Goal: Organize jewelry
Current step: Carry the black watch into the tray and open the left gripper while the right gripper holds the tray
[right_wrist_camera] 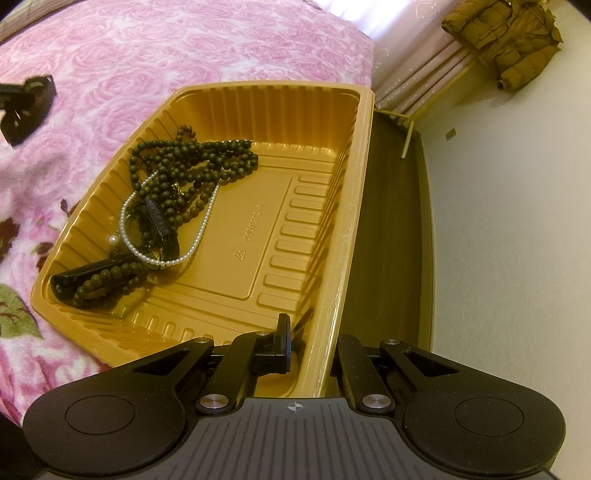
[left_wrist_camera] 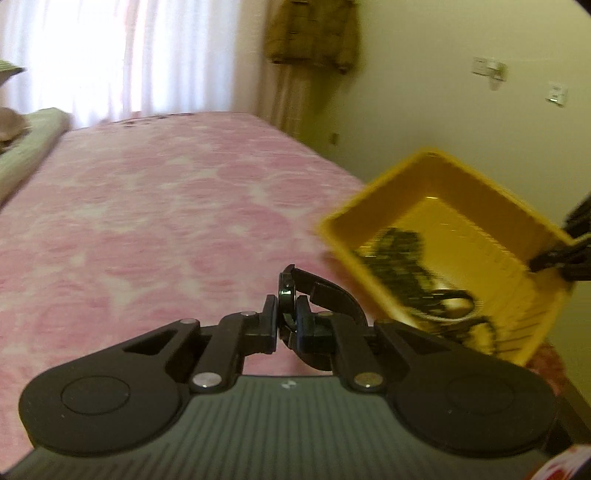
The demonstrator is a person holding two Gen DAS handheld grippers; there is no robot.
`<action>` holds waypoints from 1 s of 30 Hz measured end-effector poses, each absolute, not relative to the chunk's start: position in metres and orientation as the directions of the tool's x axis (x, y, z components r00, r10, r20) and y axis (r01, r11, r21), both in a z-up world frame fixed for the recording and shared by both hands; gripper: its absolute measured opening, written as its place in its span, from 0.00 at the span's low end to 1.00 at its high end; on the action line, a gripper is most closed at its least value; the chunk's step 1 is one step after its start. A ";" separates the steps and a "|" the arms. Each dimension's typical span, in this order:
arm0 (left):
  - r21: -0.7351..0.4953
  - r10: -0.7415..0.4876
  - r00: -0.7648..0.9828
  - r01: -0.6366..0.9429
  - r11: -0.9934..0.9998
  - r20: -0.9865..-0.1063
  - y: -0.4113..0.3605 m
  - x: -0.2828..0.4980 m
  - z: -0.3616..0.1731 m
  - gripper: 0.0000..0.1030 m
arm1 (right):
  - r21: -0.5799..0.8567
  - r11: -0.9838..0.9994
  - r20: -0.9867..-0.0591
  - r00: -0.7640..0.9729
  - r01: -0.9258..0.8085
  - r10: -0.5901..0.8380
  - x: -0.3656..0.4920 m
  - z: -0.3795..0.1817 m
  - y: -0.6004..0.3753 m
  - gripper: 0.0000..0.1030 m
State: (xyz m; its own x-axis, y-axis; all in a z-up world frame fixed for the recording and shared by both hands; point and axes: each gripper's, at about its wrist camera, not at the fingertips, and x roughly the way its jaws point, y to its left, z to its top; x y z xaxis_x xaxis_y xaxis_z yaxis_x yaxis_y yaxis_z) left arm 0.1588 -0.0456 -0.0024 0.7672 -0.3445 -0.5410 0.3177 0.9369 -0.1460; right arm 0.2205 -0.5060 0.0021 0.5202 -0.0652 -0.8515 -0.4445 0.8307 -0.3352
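My left gripper (left_wrist_camera: 287, 306) is shut on a black watch (left_wrist_camera: 334, 293). Its round case is pinched edge-on between the pads and its strap curls off to the right, above the pink blanket. To the right a yellow plastic tray (left_wrist_camera: 373, 206) is tilted and blurred. My right gripper (right_wrist_camera: 308, 347) is shut on the tray's near rim (right_wrist_camera: 360, 206), with one finger inside and the other hidden outside the wall. In the tray lie a dark bead necklace (right_wrist_camera: 192, 162), a pearl strand (right_wrist_camera: 207, 218) and a black band (right_wrist_camera: 159, 225). The left gripper (right_wrist_camera: 26, 107) shows as a blur at the far left.
A pink rose-patterned blanket (left_wrist_camera: 147, 221) covers the bed. A dark wooden bed edge (right_wrist_camera: 391, 240) runs beside the tray, with a pale floor beyond. A brown jacket (left_wrist_camera: 314, 33) hangs by the curtains. Folded green bedding (left_wrist_camera: 29, 147) lies at the far left.
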 end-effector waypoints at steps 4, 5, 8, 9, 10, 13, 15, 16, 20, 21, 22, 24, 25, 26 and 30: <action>-0.163 -0.427 0.733 0.406 0.899 -0.530 -0.084 0.155 0.003 0.08 | -0.336 0.830 -0.851 0.521 -0.445 -0.065 0.221 0.003 -0.505 0.05; -0.168 -0.446 0.723 0.425 0.889 -0.528 -0.092 0.153 0.004 0.08 | -0.336 0.831 -0.851 0.521 -0.444 -0.065 0.221 0.003 -0.505 0.05; -0.178 -0.490 0.700 0.472 0.863 -0.520 -0.115 0.151 0.008 0.08 | -0.336 0.830 -0.851 0.521 -0.445 -0.065 0.221 0.003 -0.505 0.05; -0.182 -0.502 0.692 0.485 0.856 -0.518 -0.121 0.151 0.009 0.08 | -0.336 0.830 -0.851 0.521 -0.445 -0.065 0.221 0.002 -0.506 0.05; -0.188 -0.517 0.683 0.498 0.846 -0.516 -0.127 0.151 0.010 0.08 | -0.336 0.830 -0.851 0.521 -0.445 -0.065 0.221 0.002 -0.506 0.05; -0.206 -0.551 0.660 0.528 0.824 -0.511 -0.143 0.153 0.011 0.08 | -0.334 0.831 -0.852 0.520 -0.445 -0.064 0.221 0.003 -0.506 0.05; -0.195 -0.559 0.654 0.545 0.815 -0.509 -0.152 0.154 0.012 0.08 | -0.334 0.831 -0.852 0.520 -0.446 -0.063 0.221 0.003 -0.506 0.05; -0.190 -0.564 0.648 0.555 0.810 -0.512 -0.157 0.154 0.012 0.08 | -0.334 0.831 -0.852 0.520 -0.446 -0.063 0.221 0.003 -0.506 0.05; -0.174 -0.579 0.629 0.585 0.792 -0.519 -0.173 0.155 0.011 0.08 | -0.332 0.831 -0.852 0.519 -0.446 -0.062 0.221 0.003 -0.506 0.05; -0.172 -0.582 0.625 0.590 0.789 -0.521 -0.176 0.155 0.011 0.08 | -0.332 0.831 -0.853 0.519 -0.446 -0.062 0.222 0.003 -0.506 0.05; -0.172 -0.585 0.621 0.595 0.785 -0.522 -0.178 0.156 0.010 0.08 | -0.332 0.831 -0.853 0.519 -0.446 -0.062 0.222 0.003 -0.506 0.05; -0.176 -0.590 0.613 0.600 0.780 -0.525 -0.182 0.157 0.008 0.08 | -0.332 0.831 -0.852 0.519 -0.446 -0.061 0.222 0.003 -0.506 0.05; -0.177 -0.591 0.609 0.602 0.779 -0.528 -0.183 0.157 0.008 0.08 | -0.331 0.832 -0.853 0.519 -0.446 -0.062 0.221 0.003 -0.506 0.05; -0.177 -0.592 0.607 0.603 0.778 -0.531 -0.184 0.157 0.007 0.08 | -0.331 0.832 -0.853 0.519 -0.446 -0.061 0.221 0.003 -0.506 0.05; -0.179 -0.591 0.598 0.605 0.776 -0.541 -0.187 0.159 0.003 0.08 | -0.332 0.831 -0.852 0.519 -0.446 -0.062 0.222 0.003 -0.506 0.05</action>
